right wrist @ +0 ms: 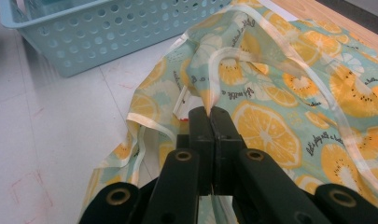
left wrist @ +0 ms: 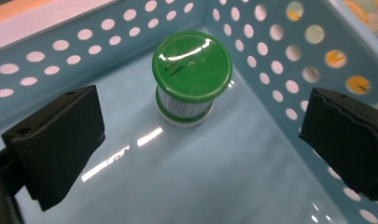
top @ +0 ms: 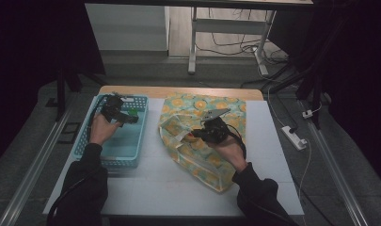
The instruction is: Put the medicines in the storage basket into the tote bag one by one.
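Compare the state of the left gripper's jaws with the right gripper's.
The left gripper has its jaws spread wide inside the blue basket, holding nothing; the green-lidded jar stands beyond them, untouched. The right gripper has its jaws pressed together on the edge of the fruit-print bag. Both have black jaws.

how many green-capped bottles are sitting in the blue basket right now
1. The green-capped bottle stands upright in a corner of the blue basket, ahead of the open left gripper. Others may be hidden inside the fruit-print bag.
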`<state>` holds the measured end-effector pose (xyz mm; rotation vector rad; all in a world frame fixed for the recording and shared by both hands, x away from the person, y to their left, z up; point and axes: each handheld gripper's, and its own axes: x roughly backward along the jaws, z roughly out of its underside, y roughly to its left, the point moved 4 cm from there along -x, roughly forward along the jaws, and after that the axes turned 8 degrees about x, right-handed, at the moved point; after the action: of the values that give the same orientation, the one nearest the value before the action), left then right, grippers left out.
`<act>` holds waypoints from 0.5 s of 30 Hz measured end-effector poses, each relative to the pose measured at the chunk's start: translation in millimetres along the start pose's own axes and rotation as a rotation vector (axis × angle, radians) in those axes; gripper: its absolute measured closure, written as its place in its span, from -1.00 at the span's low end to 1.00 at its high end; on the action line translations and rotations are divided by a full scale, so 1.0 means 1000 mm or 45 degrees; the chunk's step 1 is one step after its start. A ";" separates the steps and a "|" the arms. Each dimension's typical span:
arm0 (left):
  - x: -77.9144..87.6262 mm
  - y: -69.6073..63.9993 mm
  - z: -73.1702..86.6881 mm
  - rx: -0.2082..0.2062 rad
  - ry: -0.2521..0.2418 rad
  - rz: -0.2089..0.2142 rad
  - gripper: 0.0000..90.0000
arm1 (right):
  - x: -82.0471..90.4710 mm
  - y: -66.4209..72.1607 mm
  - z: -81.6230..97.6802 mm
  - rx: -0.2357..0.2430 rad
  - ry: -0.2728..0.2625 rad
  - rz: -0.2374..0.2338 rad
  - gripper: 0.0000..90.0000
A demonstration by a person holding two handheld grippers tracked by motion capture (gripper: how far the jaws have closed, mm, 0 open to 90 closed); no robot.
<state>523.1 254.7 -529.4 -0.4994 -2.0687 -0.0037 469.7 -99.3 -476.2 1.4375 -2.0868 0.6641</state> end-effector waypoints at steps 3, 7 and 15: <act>-0.005 0.000 -0.002 -0.007 0.027 -0.021 -1.00 | 0.000 0.000 0.000 0.000 0.001 0.001 0.99; -0.007 -0.001 -0.006 0.001 0.052 -0.039 -0.99 | -0.001 0.000 0.000 0.000 0.001 0.001 0.99; 0.005 -0.009 0.002 -0.023 0.082 -0.028 -0.97 | 0.001 -0.001 0.000 -0.002 -0.004 0.004 0.99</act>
<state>516.4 248.1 -524.5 -0.4816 -2.0127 -0.0504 470.0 -100.3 -475.4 1.4352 -2.0918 0.6616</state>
